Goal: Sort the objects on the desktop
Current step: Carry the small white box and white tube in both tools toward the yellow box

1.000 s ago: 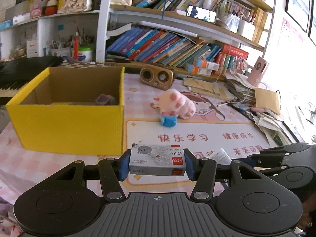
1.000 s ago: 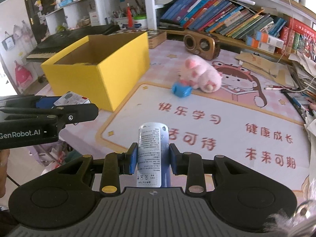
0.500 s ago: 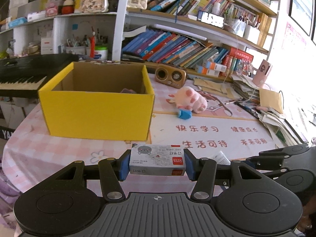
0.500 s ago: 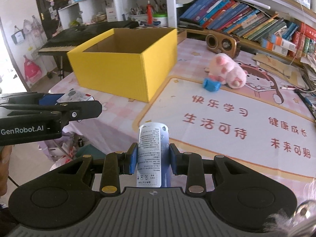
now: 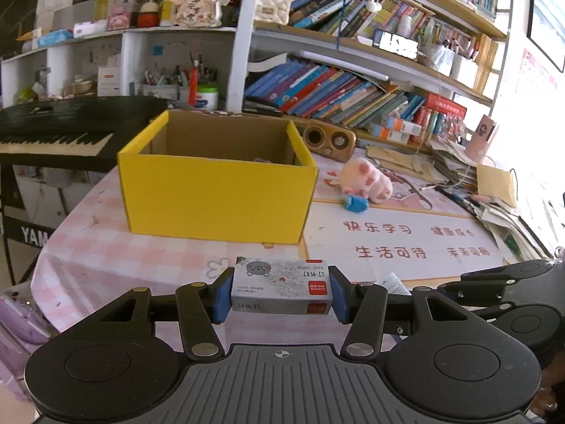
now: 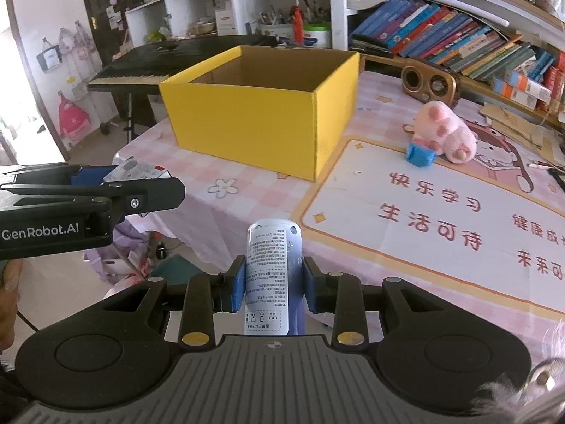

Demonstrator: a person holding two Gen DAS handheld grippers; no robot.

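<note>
Left wrist view: a staple box (image 5: 281, 289) is pinched crosswise by the left gripper (image 5: 281, 295), while a white bottle (image 6: 273, 275) is clamped upright by the right gripper (image 6: 272, 288), the yellow box (image 5: 219, 183) standing ahead.

Box at the table's left, toys to its right

The box (image 5: 219, 190) stands on the table (image 5: 116, 258); right of it the plush paw (image 5: 367, 180) lies, a speaker (image 5: 329, 139) behind.
</note>
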